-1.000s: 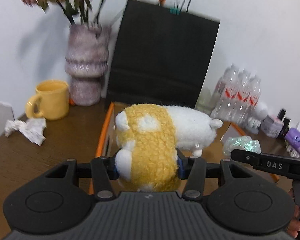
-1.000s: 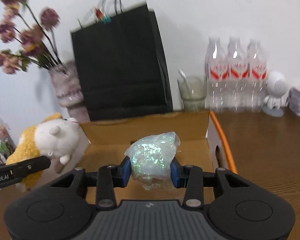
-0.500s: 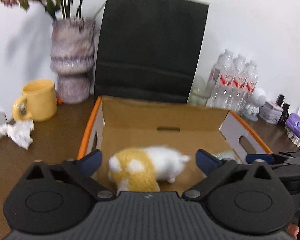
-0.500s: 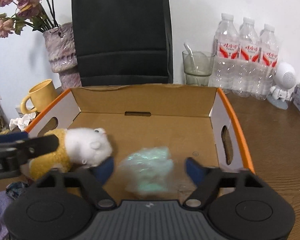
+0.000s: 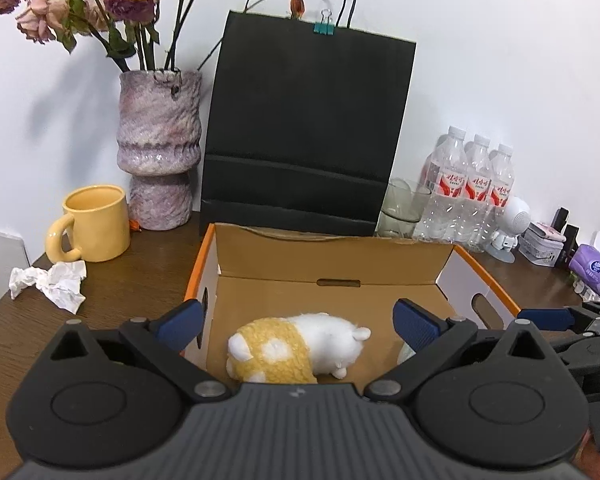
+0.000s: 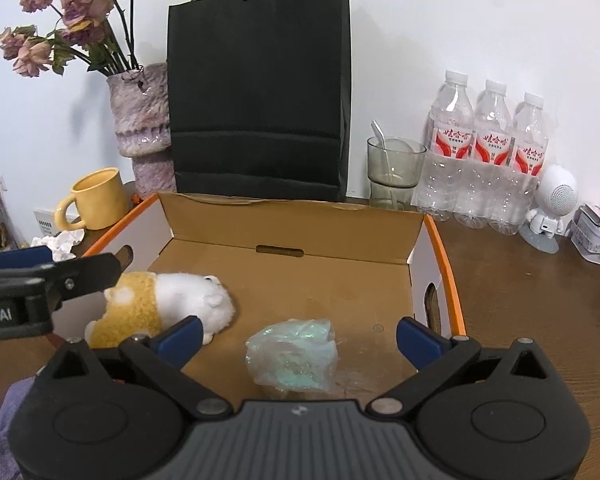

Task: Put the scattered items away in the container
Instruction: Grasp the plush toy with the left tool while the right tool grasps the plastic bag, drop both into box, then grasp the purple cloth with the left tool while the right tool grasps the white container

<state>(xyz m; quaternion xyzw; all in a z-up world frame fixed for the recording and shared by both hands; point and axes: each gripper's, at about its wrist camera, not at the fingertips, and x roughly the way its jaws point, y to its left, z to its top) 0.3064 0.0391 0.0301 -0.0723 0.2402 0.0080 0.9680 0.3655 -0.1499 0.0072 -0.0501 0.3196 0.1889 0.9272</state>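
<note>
An open cardboard box (image 5: pixel 332 256) (image 6: pixel 292 224) with orange edges stands on the wooden table. Inside it, a yellow-and-white plush toy (image 5: pixel 292 352) (image 6: pixel 168 308) lies on its side at the left. My left gripper (image 5: pixel 298 320) hovers open above the toy without touching it. A crumpled iridescent plastic bag (image 6: pixel 292 356) rests on the box floor at the right. Over it my right gripper (image 6: pixel 299 335) has its jaws opening, wide apart, pads off the bag. A crumpled white tissue (image 5: pixel 52 284) lies on the table left of the box.
Behind the box stand a black paper bag (image 5: pixel 308 128), a purple vase (image 5: pixel 158 152) of dried roses, a yellow mug (image 5: pixel 96 228), a glass (image 5: pixel 404 208) and three water bottles (image 5: pixel 472 188). A small white robot figure (image 6: pixel 552 204), a tin and a purple tissue pack (image 5: pixel 592 270) sit at the right.
Both grippers opened. The plush toy dropped from the left gripper and the iridescent bag from the right one; both now lie still on the box floor.
</note>
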